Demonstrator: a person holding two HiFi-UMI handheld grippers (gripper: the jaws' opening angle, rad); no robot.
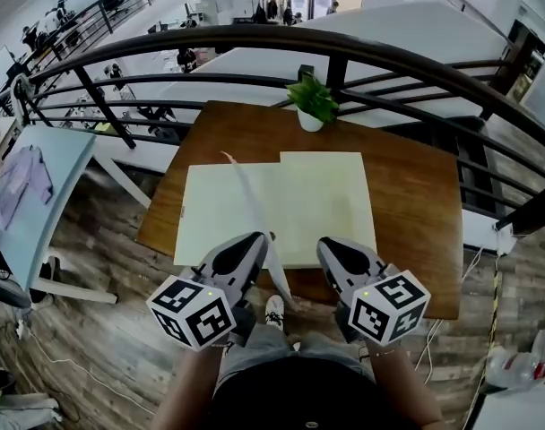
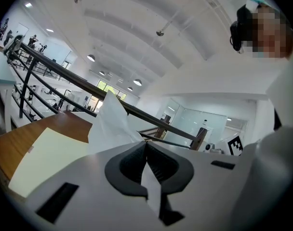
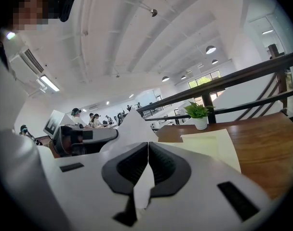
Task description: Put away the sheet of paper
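plant (image 1: pixel 311 102) far edge of table (image 1: pixel 416 195) | pad (image 1: pixel 317 204) ctr | paper (image 1: pixel 251 206) over pad | railing (image 1: pixel 255 34) behind

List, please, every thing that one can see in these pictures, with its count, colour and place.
sheet of paper: one, white, held on edge above the table
flat sheets: seemingly two, cream, lying on the table
table: one, brown wood, centre
plant: one, green in a white pot, on the table's far edge
railing: one, black, beyond the table
side table: one, pale blue, far left
cloth: one, purple, on the side table
left gripper: grey, fingers shut on the paper
right gripper: grey, fingers shut on the paper
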